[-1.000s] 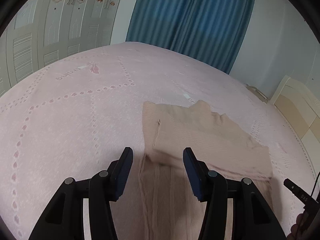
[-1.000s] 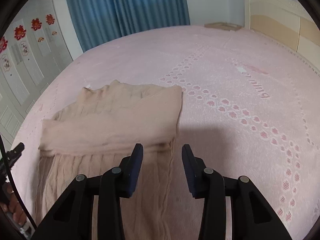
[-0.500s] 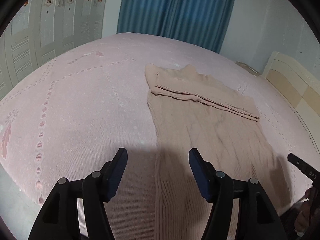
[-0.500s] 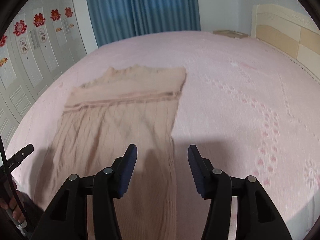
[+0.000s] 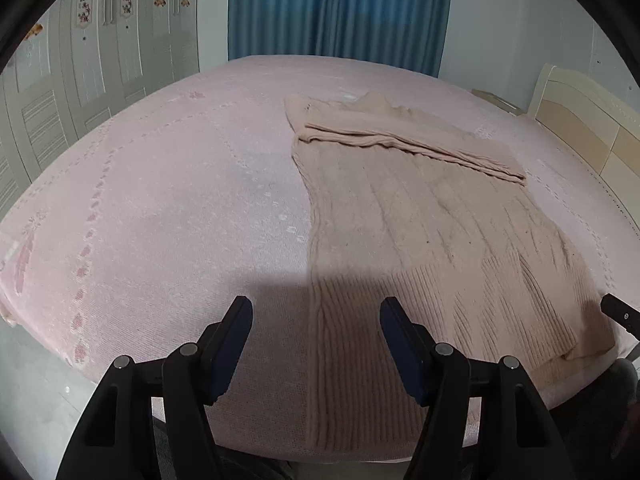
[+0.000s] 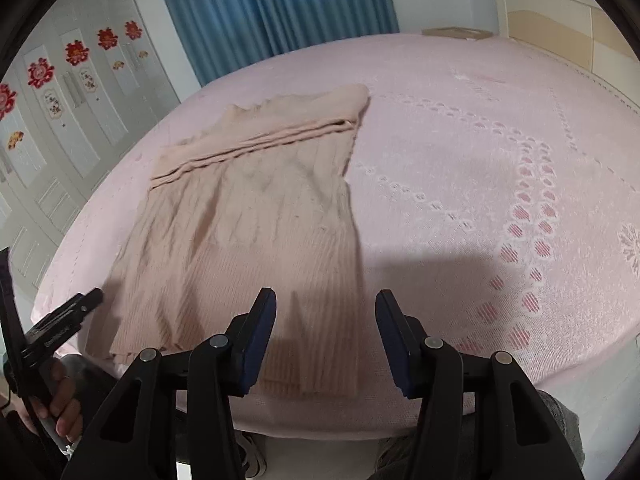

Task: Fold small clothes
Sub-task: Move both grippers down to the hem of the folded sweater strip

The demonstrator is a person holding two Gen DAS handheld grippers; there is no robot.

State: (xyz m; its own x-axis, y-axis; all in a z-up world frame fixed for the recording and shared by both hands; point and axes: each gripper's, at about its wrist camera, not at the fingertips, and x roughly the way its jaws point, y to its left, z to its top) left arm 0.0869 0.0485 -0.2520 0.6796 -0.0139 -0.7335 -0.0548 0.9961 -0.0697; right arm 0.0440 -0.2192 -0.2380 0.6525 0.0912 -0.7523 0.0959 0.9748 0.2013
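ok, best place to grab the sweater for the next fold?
Probably the ribbed hem at the two near corners of the sweater, coming in low from the bed's near edge. The hem lies flat right in front of both open grippers, left gripper and right gripper, and the sleeves are already folded across the top, so lifting the hem toward the collar should halve it.
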